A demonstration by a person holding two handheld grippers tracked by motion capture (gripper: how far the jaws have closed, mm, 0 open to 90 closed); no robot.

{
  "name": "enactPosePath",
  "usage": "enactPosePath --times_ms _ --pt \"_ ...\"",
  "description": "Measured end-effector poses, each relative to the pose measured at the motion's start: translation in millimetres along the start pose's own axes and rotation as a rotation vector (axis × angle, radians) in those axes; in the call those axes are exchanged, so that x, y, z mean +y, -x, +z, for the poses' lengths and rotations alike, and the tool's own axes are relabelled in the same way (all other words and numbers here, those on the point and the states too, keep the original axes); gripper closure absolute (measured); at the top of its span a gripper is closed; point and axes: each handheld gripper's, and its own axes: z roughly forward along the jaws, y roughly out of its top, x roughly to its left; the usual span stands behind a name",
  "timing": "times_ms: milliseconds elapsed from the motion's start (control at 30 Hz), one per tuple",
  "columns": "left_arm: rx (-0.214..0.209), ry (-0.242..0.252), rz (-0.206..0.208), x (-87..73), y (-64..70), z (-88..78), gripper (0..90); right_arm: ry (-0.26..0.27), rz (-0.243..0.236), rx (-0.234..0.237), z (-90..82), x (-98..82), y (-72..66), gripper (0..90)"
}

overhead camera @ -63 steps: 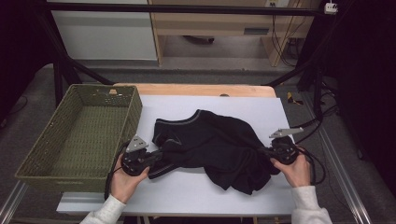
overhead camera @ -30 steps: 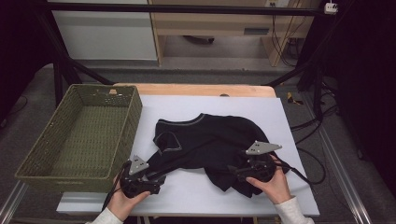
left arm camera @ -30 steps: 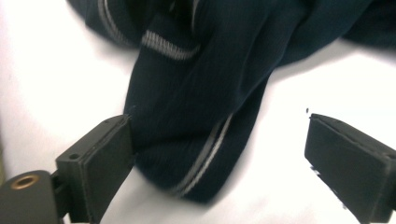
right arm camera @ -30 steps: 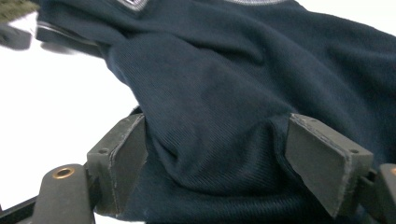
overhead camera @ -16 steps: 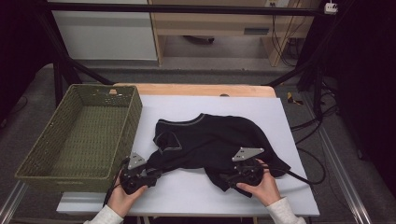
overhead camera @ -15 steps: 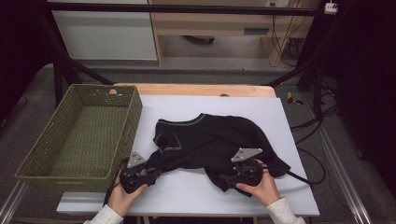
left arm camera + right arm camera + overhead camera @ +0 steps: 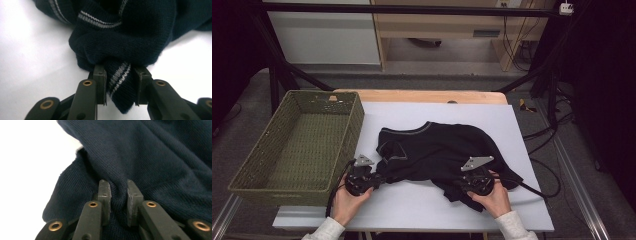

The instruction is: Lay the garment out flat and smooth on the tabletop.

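Note:
A dark navy knitted sweater [image 7: 442, 150] with grey stripes at collar and cuffs lies crumpled on the white table [image 7: 522, 130]. My left gripper [image 7: 374, 181] sits at its front left end; its jaws have just been closing and now pinch a striped cuff [image 7: 120, 77] between the pads. My right gripper [image 7: 462, 184] is at the sweater's front right part. Its jaws have also just been closing and now squeeze a fold of plain dark knit [image 7: 117, 192]. A hand holds each gripper from the table's near edge.
A green woven basket [image 7: 247, 170] stands on the table's left side, with nothing in it. Behind the table are a wooden strip [image 7: 422, 96], black frame bars and cables on the floor at the right.
Both grippers moved in from the sweater's sides to its front edge. The right one came leftward and down onto the fabric. Both jaws have shut on cloth.

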Motion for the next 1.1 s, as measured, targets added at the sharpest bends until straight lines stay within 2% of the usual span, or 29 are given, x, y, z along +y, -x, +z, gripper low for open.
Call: enactPosePath --times_ms 67,133,233,300,333,367,433,600,667,700,767,833,867,900,967,1033,1100 --pt "0.001 0.008 0.006 6.2 0.9 -1.2 70.5 0.020 0.001 0.025 -5.1 0.8 -0.9 78.9" --pt "0.015 0.039 0.016 15.2 2.4 -4.2 72.2 0.037 0.004 0.057 -8.9 1.6 -3.9 79.2" --pt "0.038 0.108 0.019 34.7 3.4 -9.5 73.9 0.040 -0.013 0.090 -9.8 3.7 -12.5 79.3" --pt "0.053 0.141 0.017 50.6 3.5 -11.0 74.2 0.047 -0.023 0.132 -8.4 6.3 -19.8 79.4" --pt "0.061 0.150 0.023 55.4 3.4 -11.2 74.2 0.048 -0.028 0.162 -6.9 8.3 -24.5 79.5" --pt "0.078 0.161 0.025 62.3 2.6 -11.0 74.3 0.051 -0.034 0.174 -5.9 9.8 -27.7 79.5" --pt "0.084 0.180 0.015 69.1 -0.3 -9.9 74.2 0.052 -0.046 0.209 -1.8 13.7 -36.8 79.5" --pt "0.103 0.200 -0.019 75.7 -13.1 -1.6 74.1 0.033 -0.078 0.273 18.7 23.6 -58.6 79.4" --pt "0.102 0.201 -0.038 74.9 -18.3 1.5 73.9 0.034 -0.094 0.261 29.0 26.9 -65.1 78.8" --pt "0.099 0.203 -0.046 72.9 -21.0 2.4 73.9 0.039 -0.086 0.257 33.4 28.2 -66.8 77.7" --pt "0.092 0.207 -0.050 70.2 -22.6 2.1 73.7 0.059 -0.080 0.233 39.1 30.5 -66.2 69.7" --pt "0.079 0.214 -0.050 64.8 -22.6 -0.1 73.5 0.083 -0.079 0.193 36.3 33.8 -61.7 53.5" --pt "0.076 0.216 -0.047 62.0 -22.1 -1.2 73.4 0.100 -0.081 0.154 30.5 36.7 -57.3 44.2" --pt "0.075 0.214 -0.043 59.6 -21.4 -2.1 73.3 0.115 -0.075 0.130 24.4 38.9 -52.7 38.9" --pt "0.067 0.216 -0.036 54.8 -19.5 -3.6 73.2 0.161 -0.048 0.104 12.7 41.6 -42.6 33.6" --pt "0.061 0.213 -0.031 51.8 -18.3 -4.5 73.0 0.201 -0.022 0.053 -2.1 43.7 -24.9 31.3" --pt "0.049 0.220 -0.031 48.6 -17.8 -5.3 73.0 0.212 0.010 -0.004 -11.6 43.6 -7.6 28.5"
